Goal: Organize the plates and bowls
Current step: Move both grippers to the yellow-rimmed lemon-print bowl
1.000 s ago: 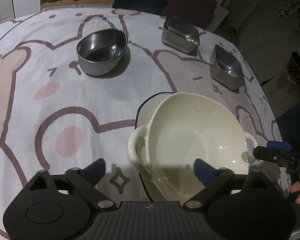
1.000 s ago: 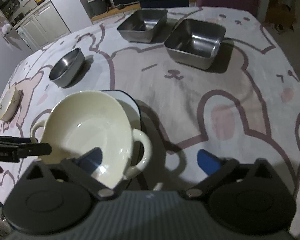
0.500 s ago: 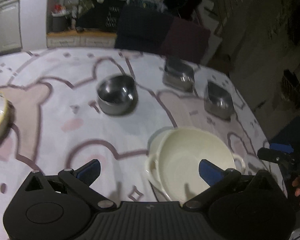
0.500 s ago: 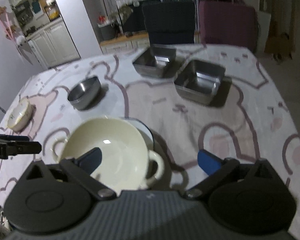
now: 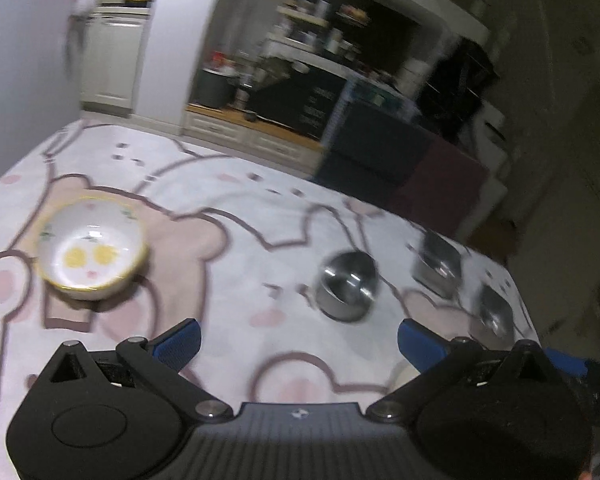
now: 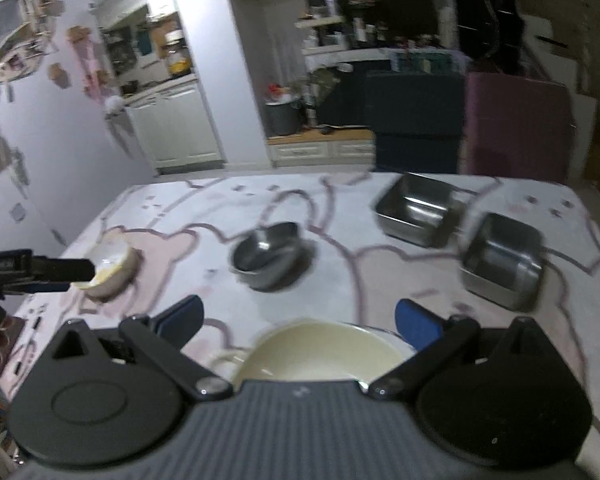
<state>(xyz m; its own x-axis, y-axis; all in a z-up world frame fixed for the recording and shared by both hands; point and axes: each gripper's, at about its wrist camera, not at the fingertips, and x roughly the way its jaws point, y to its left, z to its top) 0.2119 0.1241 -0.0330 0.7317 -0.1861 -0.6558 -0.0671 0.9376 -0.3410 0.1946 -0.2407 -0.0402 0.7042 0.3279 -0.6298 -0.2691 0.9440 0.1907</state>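
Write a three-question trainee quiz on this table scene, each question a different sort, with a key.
1. True or false: the left tongs grip the painted bowl.
2. How many steel containers are on the tablecloth? A) two B) three C) five
3. Fill in: the round steel bowl stands between the painted bowl and the two ______ steel containers.

Key: 1 false, the jaws are open and empty; 2 B; 3 square.
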